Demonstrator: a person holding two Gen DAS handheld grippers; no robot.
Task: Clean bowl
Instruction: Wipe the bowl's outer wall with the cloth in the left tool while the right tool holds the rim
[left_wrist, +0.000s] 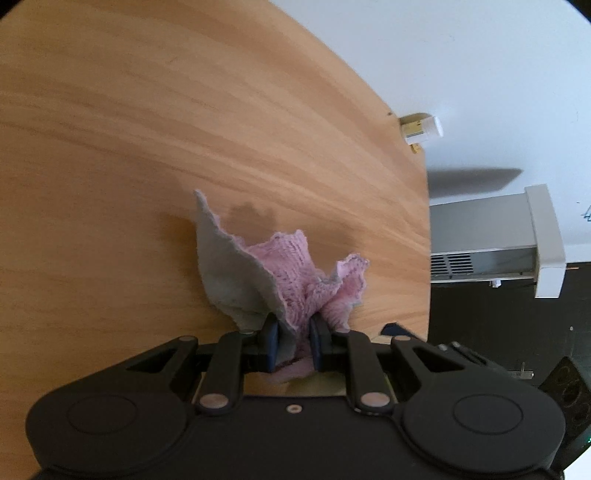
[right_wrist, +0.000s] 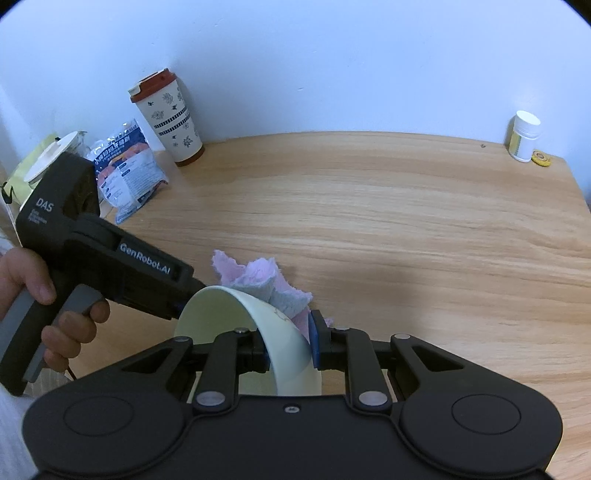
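My left gripper is pinching a bunched cloth, pink on one face and grey on the other; the folds fan out ahead of my fingertips, above the wooden table. My right gripper is clamped on the wall of the pale bowl, one pad inside and one outside, so the bowl stands tilted on edge with its open face turned toward my left tool. From the right wrist view the cloth sits just past the bowl's far rim, close behind it; whether it touches the bowl I cannot tell. The person's hand grips the handle of the left tool, off to the left of my right gripper.

I judge this to be the start of wiping, or a pause between strokes: cloth secured, bowl presented, no contact yet with the inside. The next move calls for bringing the cloth over the rim and into the hollow, then sweeping it round the inner wall while my right grip keeps the bowl steady. The hold is on a thin rim, so pressing hard with the cloth could twist the bowl between the pads.

A patterned tumbler, a snack bag and a small white bottle stand far ahead, well apart from the work.
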